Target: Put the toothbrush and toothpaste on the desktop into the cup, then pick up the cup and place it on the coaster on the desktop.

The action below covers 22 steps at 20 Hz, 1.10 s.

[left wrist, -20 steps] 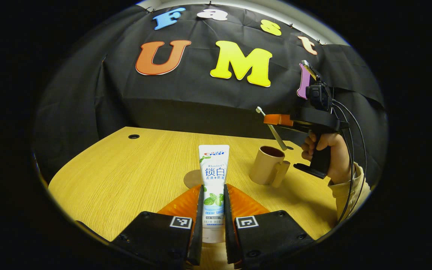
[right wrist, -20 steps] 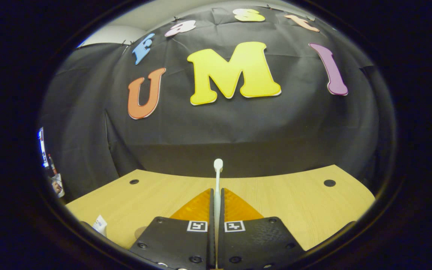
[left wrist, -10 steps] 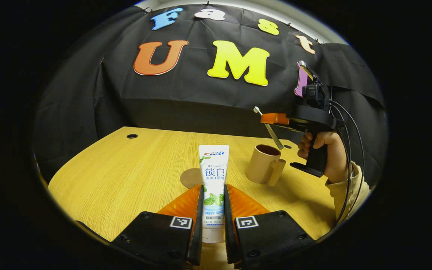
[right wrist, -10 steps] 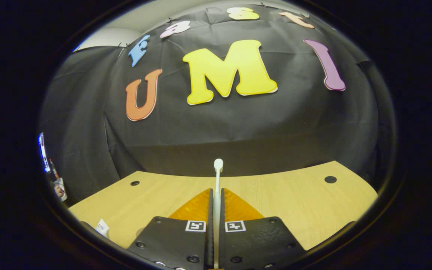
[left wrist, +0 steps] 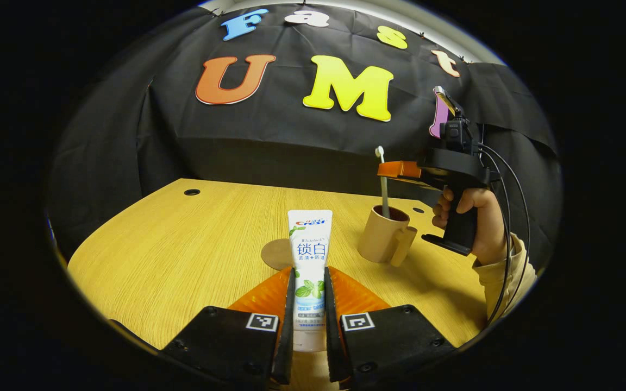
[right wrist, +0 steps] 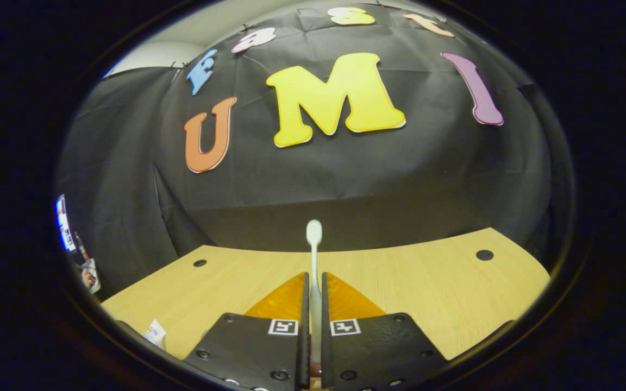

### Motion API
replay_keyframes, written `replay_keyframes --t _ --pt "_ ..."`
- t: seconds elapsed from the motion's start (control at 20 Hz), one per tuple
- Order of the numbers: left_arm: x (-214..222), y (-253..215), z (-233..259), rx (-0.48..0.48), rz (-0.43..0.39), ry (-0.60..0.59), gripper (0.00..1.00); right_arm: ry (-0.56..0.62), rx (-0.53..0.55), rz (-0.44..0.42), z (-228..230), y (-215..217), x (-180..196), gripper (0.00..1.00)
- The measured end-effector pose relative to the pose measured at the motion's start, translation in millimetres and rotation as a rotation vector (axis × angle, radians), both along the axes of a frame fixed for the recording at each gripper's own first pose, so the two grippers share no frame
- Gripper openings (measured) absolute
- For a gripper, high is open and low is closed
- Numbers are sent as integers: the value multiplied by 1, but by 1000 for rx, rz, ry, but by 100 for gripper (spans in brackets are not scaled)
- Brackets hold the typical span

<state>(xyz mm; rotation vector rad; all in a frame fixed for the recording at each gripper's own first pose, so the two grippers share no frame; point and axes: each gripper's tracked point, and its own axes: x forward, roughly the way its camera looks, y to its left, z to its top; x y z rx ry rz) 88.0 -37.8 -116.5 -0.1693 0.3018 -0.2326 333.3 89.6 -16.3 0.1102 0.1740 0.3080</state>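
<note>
In the left gripper view my left gripper [left wrist: 309, 271] is shut on the white toothpaste tube [left wrist: 310, 247], which stands upright above the table. Beyond it a round brown coaster [left wrist: 276, 254] lies flat. To its right stands the tan cup [left wrist: 381, 239], handle toward me. The right gripper [left wrist: 392, 169] hovers over the cup in a hand [left wrist: 473, 217]. The toothbrush [left wrist: 383, 182] hangs upright from it, lower end inside the cup. In the right gripper view my right gripper [right wrist: 314, 276] is shut on the toothbrush [right wrist: 313, 239], whose head points forward.
The wooden table [left wrist: 182, 244] has cable holes at its far corners [left wrist: 192, 191] [right wrist: 484, 254]. A sleeve [left wrist: 500, 274] and cables trail from the right gripper. The black cloth wall stands close behind the table's far edge.
The toothbrush has swung from a tilt to upright and its lower end has gone down into the cup. The right gripper shifted slightly left. My left gripper and the toothpaste have stayed put.
</note>
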Motion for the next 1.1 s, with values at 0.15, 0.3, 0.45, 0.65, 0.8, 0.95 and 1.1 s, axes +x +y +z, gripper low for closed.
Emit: replay_keyframes --t 0.15,0.3,0.45,0.65,0.8,0.95,1.1 --pt "-1 -2 1 7 -1 -5 29 15 13 8 -2 -1 -6 8" --pt "0 -6 7 16 -1 -21 29 -1 2 22 2 -4 -16 32" --pt "6 -14 20 1 -3 -48 28 -29 -21 26 8 -13 -31 81" --pt "21 -29 49 5 6 -119 29 -64 6 22 24 -40 -49 97" --pt "38 -44 71 -23 7 -162 29 -103 19 -12 31 -76 -57 97" --pt "60 -64 94 -1 -5 -213 29 -106 38 -22 31 -107 -65 97" --pt "83 -85 106 25 -22 -234 28 -58 121 -55 30 -138 -64 97"
